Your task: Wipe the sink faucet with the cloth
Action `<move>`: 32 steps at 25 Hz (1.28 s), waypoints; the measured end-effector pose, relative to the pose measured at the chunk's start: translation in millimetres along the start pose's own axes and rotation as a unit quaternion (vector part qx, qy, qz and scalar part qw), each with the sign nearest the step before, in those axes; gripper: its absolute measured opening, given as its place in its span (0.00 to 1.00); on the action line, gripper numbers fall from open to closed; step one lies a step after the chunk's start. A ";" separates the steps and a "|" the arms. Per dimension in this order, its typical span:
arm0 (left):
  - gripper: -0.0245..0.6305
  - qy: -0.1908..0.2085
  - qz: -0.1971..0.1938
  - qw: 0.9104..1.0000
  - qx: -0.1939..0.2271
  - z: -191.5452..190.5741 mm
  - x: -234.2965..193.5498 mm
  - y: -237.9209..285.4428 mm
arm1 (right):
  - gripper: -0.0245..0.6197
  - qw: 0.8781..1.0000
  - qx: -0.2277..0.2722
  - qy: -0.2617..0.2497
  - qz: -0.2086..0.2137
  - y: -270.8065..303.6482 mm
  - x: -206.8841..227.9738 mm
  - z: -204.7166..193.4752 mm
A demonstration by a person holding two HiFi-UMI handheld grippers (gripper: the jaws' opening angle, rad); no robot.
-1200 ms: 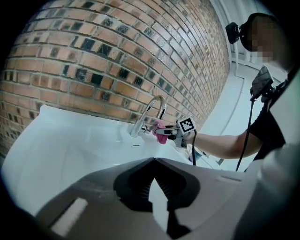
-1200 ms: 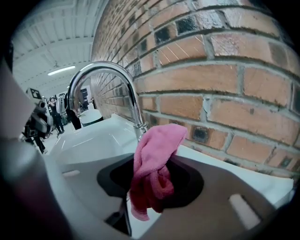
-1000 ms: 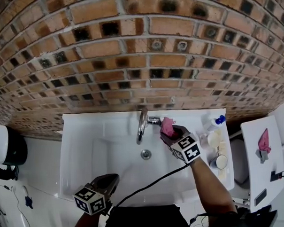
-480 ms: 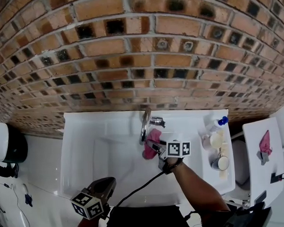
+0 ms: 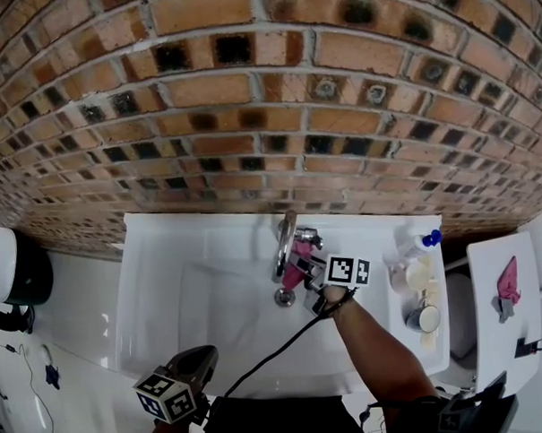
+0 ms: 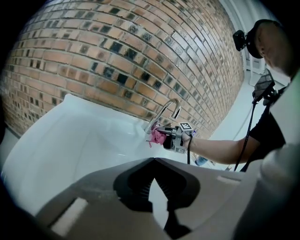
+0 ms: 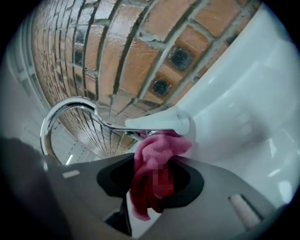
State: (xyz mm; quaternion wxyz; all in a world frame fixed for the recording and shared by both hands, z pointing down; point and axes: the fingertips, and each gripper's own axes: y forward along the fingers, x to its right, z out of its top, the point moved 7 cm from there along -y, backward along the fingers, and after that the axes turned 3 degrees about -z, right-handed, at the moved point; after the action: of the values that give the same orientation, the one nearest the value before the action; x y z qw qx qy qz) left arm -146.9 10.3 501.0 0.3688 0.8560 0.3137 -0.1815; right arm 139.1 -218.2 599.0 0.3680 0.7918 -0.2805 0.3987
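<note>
A curved chrome faucet (image 5: 282,241) rises at the back of the white sink (image 5: 203,295). My right gripper (image 5: 304,262) is shut on a pink cloth (image 5: 299,254) and holds it just right of the spout, by the handle. In the right gripper view the cloth (image 7: 159,150) bunches between the jaws and touches the underside of the faucet's lever (image 7: 154,123), with the spout (image 7: 70,105) arching to the left. The left gripper (image 5: 190,372) hangs over the sink's front edge, shut and holding nothing. In its view the faucet (image 6: 168,107) and cloth (image 6: 155,136) lie far ahead.
A brick wall (image 5: 266,104) stands right behind the sink. A blue-capped bottle (image 5: 416,242) and several small cups (image 5: 424,317) sit on the sink's right ledge. A white panel (image 5: 508,308) carries another pink item at far right. A dark bin (image 5: 18,271) stands at left.
The right gripper carried the cloth from right of the faucet handle down under the spout, then back up against the handle. The left gripper has hardly moved.
</note>
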 end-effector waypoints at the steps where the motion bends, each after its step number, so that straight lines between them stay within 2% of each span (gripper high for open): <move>1: 0.04 0.001 -0.002 1.000 0.000 1.4 1.2 1.7 | 0.28 1.000 0.000 -0.007 0.002 -1.7 -4.4 1.7; 6: 0.04 0.008 -0.009 1.000 -0.010 4.0 3.1 9.5 | 0.28 0.999 0.012 -0.025 0.018 -7.1 -19.3 10.9; 9: 0.04 0.008 -0.010 1.000 -0.015 4.1 3.3 13.1 | 0.28 0.999 0.036 -0.026 0.026 -12.3 -25.3 16.1; 13: 0.04 0.004 -0.013 1.000 -0.025 0.9 4.7 18.8 | 0.28 0.995 0.088 0.000 0.040 -19.3 -29.3 22.7; 16: 0.04 0.001 -0.018 0.999 -0.029 -2.8 8.4 21.8 | 0.28 0.994 0.101 0.018 0.027 -19.7 -24.7 22.0; 18: 0.04 0.001 -0.021 0.999 -0.030 -4.4 11.3 22.7 | 0.28 0.994 0.104 0.020 0.039 -18.4 -25.4 23.1; 21: 0.04 0.000 -0.018 0.999 -0.028 -6.6 10.7 21.4 | 0.28 0.995 0.088 -0.017 0.046 -16.1 -30.7 17.7; 25: 0.04 -0.014 -0.009 1.000 -0.017 -6.5 5.7 16.2 | 0.28 0.996 0.024 -0.085 0.001 -4.1 -27.3 -10.8; 27: 0.04 -0.015 -0.007 1.000 -0.011 -4.4 6.1 13.4 | 0.28 0.995 -0.005 -0.102 -0.020 7.8 -20.0 -17.7; 32: 0.04 -0.016 0.006 1.000 0.004 -5.0 5.7 0.9 | 0.28 0.999 -0.034 -0.032 0.008 33.5 -8.9 -13.7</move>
State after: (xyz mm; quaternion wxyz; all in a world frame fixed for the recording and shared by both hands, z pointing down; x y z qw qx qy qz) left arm -141.7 15.9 501.7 0.3714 0.8561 0.3024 -0.1941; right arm 103.8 -224.9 609.2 0.3823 0.7890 -0.3111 0.3666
